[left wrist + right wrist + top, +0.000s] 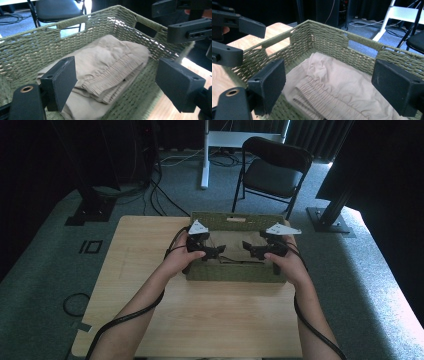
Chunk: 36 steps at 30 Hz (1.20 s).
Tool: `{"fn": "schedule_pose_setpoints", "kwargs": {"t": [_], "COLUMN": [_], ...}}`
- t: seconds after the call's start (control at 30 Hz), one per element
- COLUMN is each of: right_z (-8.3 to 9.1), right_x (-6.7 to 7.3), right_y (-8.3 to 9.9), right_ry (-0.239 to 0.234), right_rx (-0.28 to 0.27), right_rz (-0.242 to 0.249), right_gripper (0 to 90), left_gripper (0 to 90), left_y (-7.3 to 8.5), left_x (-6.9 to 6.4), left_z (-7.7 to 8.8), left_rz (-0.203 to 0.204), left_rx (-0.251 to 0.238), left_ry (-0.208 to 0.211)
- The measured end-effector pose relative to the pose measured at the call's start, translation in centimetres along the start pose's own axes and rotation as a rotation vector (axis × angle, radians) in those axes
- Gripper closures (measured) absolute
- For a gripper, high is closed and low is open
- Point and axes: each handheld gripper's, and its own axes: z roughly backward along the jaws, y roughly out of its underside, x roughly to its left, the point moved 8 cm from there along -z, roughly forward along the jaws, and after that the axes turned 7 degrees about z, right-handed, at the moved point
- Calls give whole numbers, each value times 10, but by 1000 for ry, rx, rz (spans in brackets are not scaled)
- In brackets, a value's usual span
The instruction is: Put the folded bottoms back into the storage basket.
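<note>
Item under handling: folded beige garment [110,65], pleated/elasticated band visible along one folded edge, lying flat on floor of a green woven basket [235,274]. In high view the garment [231,251] sits approx. centre of basket, between the two grippers. No brand, label or legible writing seen on garment or basket.

Basket: rectangular, rope-weave walls w/ cut-out handle slots; stands at far-centre of the wooden bench [200,320], far wall near the bench's far edge.

Left gripper [216,251]: held over basket's left half, jaws pointing inward toward centre. Left gripper view: jaws stand wide apart, nothing between pads, above the garment w/o touching it. Not holding anything.

Right gripper [247,251]: over basket's right half, facing the left gripper, tips near each other but apart. Right gripper view: jaws wide, gap bare, garment [342,85] below and clear of pads. Not holding anything.

Each gripper carries a grey three-cornered plate; black cables trail back along both forearms.

Surroundings: grey carpet floor [45,265]; black folding chair [274,170] beyond bench; white stand leg [205,155] left of chair; cables on floor. A black square marking [91,246] on floor left of bench, not readable as text.
</note>
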Motion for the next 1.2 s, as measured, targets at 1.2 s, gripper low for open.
{"fn": "schedule_pose_setpoints", "kwargs": {"t": [1.2], "right_z": [42], "right_x": [73], "right_y": [69], "right_ry": [-82], "right_rx": [8], "right_rz": [74], "right_gripper": [119], "left_gripper": [186], "left_y": [76], "left_x": [-54], "left_z": [35], "left_rz": [-72], "left_rx": [9], "left_ry": [104]}}
